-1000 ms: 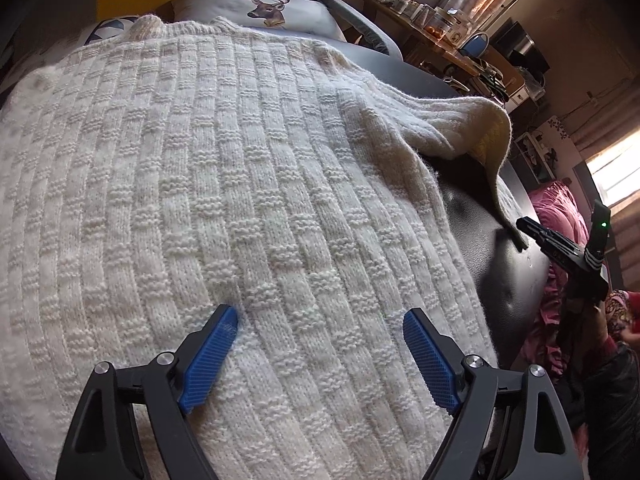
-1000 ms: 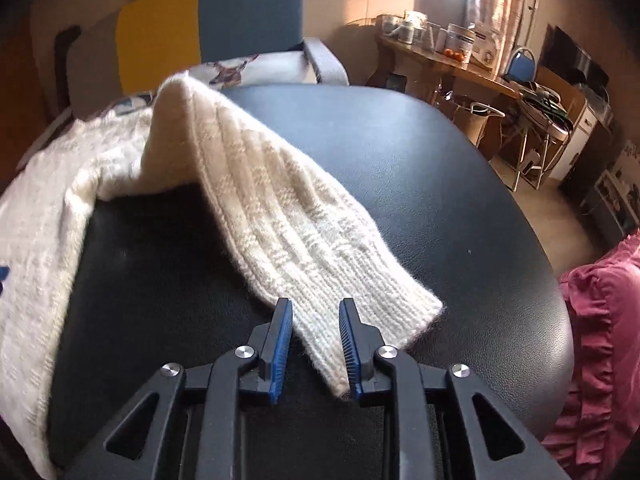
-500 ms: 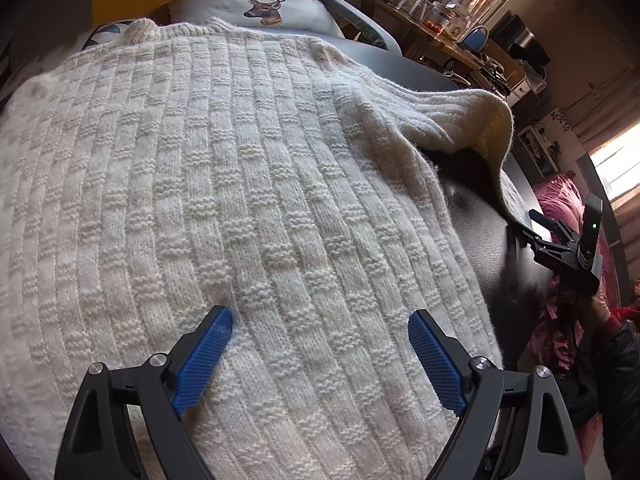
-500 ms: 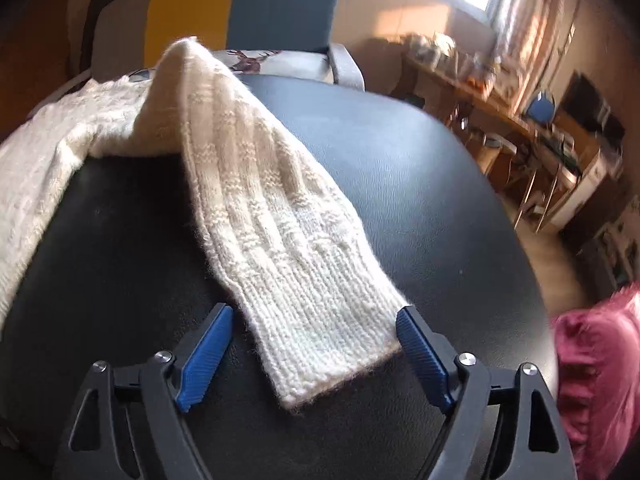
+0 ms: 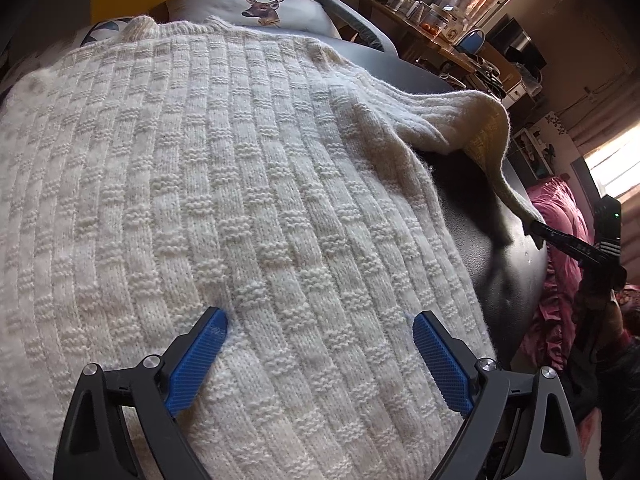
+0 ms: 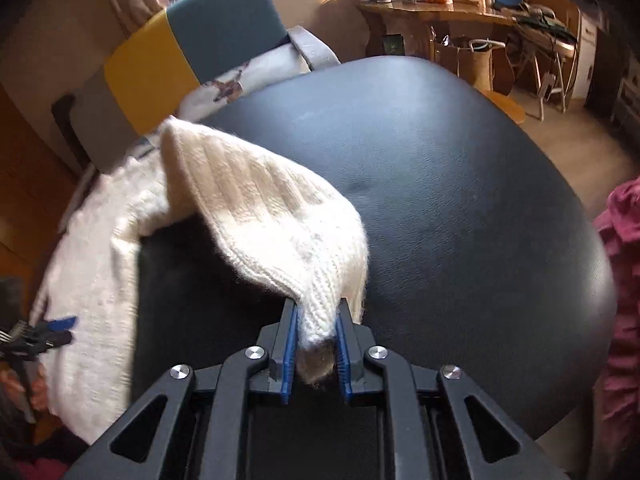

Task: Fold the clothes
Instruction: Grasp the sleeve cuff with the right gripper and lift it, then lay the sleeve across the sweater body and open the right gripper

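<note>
sweater: cream basket-knit, body spread flat on the black padded table, collar end toward the yellow-and-teal chair, hem end toward you
sleeve: your right-side sleeve, lifted off the table into a tent, peak near the shoulder, cuff end down at your right gripper
sleeve axis: runs from the shoulder out and down toward you on the right; the sweater body lies to the left of that gripper, so I judge the fold goes leftward across the body
nearer hand: right one owns the sleeve; left one is well apart from it, over the lower body panel
right gripper: jaws narrow, clamped on the sleeve cuff, knit bunched between the blue pads, cuff clear of the table top
right gripper from the other view: seen side-on at the table's right edge with the sleeve tip in its nose
left gripper: jaws wide, nothing between them; fingertips down at the knit, and the dimple there reads as touching, pinning the body
step, my read: sleeve fold in hand, not yet laid over
next move needs: you carry the cuff left over the torso and keep the left gripper down so the body does not drag
risk: loose knit slips or stretches in the narrow pinch
background: deer-print cushion on the chair, pink ruffled fabric right of the table
</note>
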### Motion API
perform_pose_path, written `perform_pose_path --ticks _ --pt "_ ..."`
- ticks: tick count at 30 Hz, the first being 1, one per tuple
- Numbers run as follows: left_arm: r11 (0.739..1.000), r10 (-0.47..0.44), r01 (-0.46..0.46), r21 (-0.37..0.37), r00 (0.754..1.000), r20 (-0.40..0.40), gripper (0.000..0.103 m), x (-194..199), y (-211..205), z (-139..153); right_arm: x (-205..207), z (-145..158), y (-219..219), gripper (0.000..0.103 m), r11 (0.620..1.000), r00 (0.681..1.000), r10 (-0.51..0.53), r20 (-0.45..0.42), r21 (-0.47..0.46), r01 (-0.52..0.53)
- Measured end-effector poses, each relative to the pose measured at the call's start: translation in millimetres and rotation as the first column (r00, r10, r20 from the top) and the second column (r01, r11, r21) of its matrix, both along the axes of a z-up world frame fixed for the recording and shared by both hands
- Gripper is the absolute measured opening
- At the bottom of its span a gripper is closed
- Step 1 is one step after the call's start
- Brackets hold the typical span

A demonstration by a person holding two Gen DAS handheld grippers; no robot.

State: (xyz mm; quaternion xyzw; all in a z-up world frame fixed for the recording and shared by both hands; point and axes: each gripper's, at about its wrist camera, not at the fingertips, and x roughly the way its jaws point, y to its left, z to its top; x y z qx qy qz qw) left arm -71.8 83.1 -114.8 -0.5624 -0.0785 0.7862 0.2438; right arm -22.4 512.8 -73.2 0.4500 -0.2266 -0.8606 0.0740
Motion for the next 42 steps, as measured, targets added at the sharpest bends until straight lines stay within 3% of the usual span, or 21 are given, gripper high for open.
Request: perform_pose_path --ticks 2,5,7,9,12,14,16,19,23,28,31,32,34,35,38,40,42 --pt "1.0 0.004 -0.004 0.022 1.0 0.01 0.095 -0.3 -4.4 0.2 24.4 17.2 4.0 0.016 0.987 0.996 -0.043 -0.074 -0.156 0.031" --pt "0.999 0.011 -0.012 0.043 1.0 0.024 0.095 -0.7 -7.4 0.5 48.6 20.6 35.9 0.016 0.918 0.958 -0.264 -0.107 -0.333 0.216" --pt "0.999 0.007 -0.008 0.038 1.0 0.028 0.095 -1.4 -6.4 1.1 55.8 12.6 66.1 0.02 0.828 0.893 -0.445 -0.065 -0.411 0.382" --pt "0.999 0.006 -0.007 0.032 0.999 0.031 0.095 -3.1 -5.8 2.0 55.5 -3.3 99.5 0.031 0.69 0.781 -0.624 0.034 -0.445 0.571" --pt "0.999 0.014 -0.015 0.037 0.999 0.035 0.095 -5.2 -6.7 2.7 47.8 -26.5 127.9 0.032 0.602 0.735 -0.664 0.139 -0.484 0.635" --pt "0.999 0.017 -0.018 0.039 0.999 0.034 0.095 -4.5 -7.6 2.8 48.2 -28.4 126.2 0.033 0.617 0.745 -0.656 0.118 -0.484 0.62" --pt "0.999 0.008 -0.009 0.031 1.0 0.027 0.095 -3.3 -6.8 2.4 50.0 -29.4 117.4 0.035 0.677 0.78 -0.618 0.098 -0.439 0.591" --pt "1.0 -0.001 0.001 0.012 1.0 0.015 0.095 -1.0 -4.2 2.2 64.0 -38.8 103.9 0.038 0.739 0.8 -0.592 0.096 -0.333 0.586" --pt "1.0 -0.004 0.004 0.001 1.0 0.007 0.096 -0.4 -2.1 2.1 82.4 -72.0 100.5 0.04 0.673 0.774 -0.615 0.154 -0.409 0.616" --pt "1.0 0.014 -0.014 0.013 1.0 0.018 0.096 -1.8 -3.9 2.4 71.7 -85.4 93.6 0.041 0.606 0.739 -0.664 0.114 -0.499 0.62" --pt "1.0 0.017 -0.017 0.012 1.0 0.022 0.096 -2.5 -3.8 3.5 54.3 -82.0 89.3 0.04 0.581 0.694 -0.714 0.094 -0.473 0.662" --pt "0.999 0.024 -0.024 0.02 0.999 0.025 0.096 -3.1 -5.1 4.1 47.1 -79.1 86.6 0.04 0.598 0.692 -0.718 0.07 -0.445 0.666" --pt "0.998 0.042 -0.044 0.045 0.998 0.038 0.096 -6.1 -8.3 4.9 27.6 -71.5 76.9 0.034 0.682 0.721 -0.692 0.022 -0.306 0.664" --pt "0.997 0.053 -0.055 0.059 0.997 0.048 0.096 -8.8 -10.3 5.7 17.6 -67.7 71.5 0.024 0.716 0.735 -0.678 0.006 -0.222 0.662" --pt "0.993 0.075 -0.078 0.087 0.996 0.041 0.096 -20.5 -14.2 14.8 -8.5 -52.7 53.1 0.009 0.8 0.802 -0.596 -0.03 0.063 0.597" --pt "0.993 0.081 -0.08 0.082 0.997 -0.006 0.096 -34.3 -11.9 27.3 -28.2 -39.7 35.8 0.007 0.827 0.865 -0.499 -0.051 0.268 0.493" --pt "0.995 0.077 -0.072 0.076 0.995 -0.065 0.096 -50.2 -6.7 41.4 -45.1 -24.4 18.5 0.007 0.809 0.917 -0.394 -0.063 0.45 0.379"
